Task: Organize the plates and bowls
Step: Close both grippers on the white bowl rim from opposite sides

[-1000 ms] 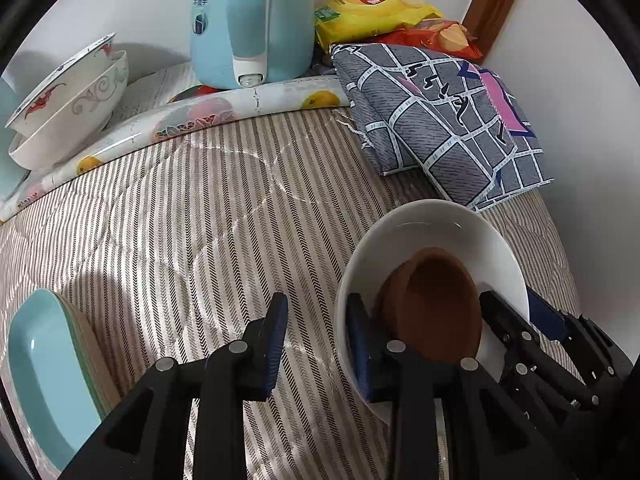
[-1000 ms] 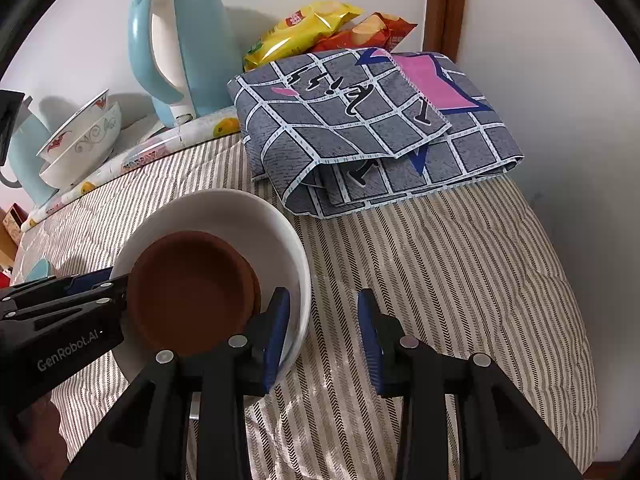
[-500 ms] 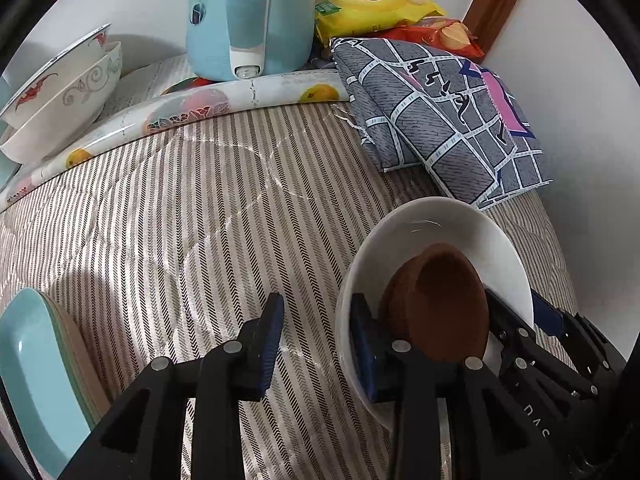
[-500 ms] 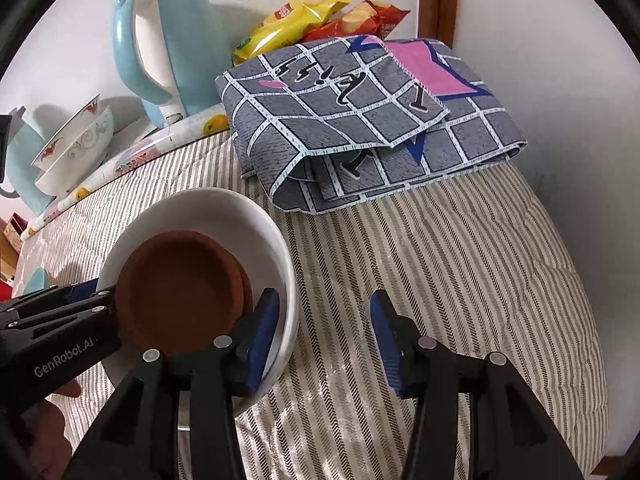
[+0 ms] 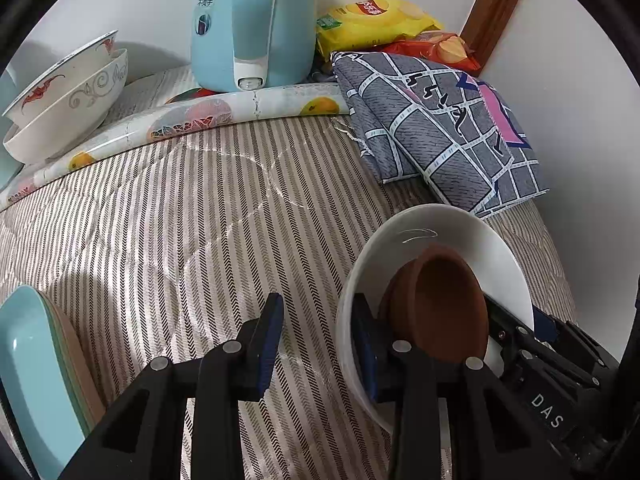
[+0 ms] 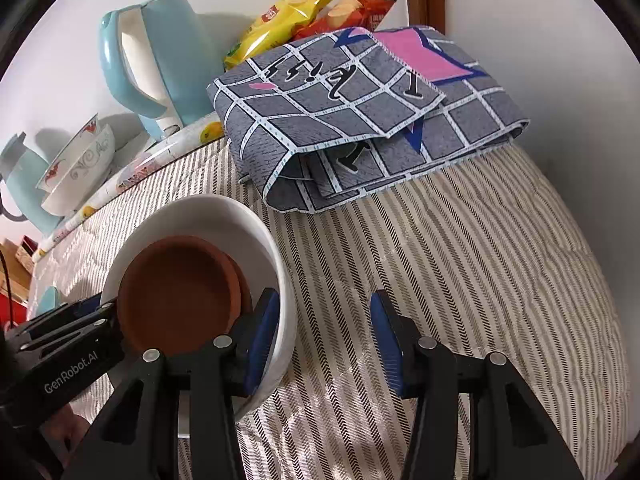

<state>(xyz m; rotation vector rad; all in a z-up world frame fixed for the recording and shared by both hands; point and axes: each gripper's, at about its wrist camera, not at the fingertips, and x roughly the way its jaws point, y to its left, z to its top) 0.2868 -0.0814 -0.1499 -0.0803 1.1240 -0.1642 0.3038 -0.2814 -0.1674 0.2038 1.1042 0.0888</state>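
Right wrist: jaws astride white bowl (image 6: 280, 280) rim.

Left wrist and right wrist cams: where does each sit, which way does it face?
Left wrist: on the left gripper, facing steeply down at the striped quilt; own fingers and the right gripper show.
Right wrist: on the right gripper, facing down across the same quilt; own fingers and the left gripper show.
Shared: white bowl holding brown dish, kettle, folded cloth.
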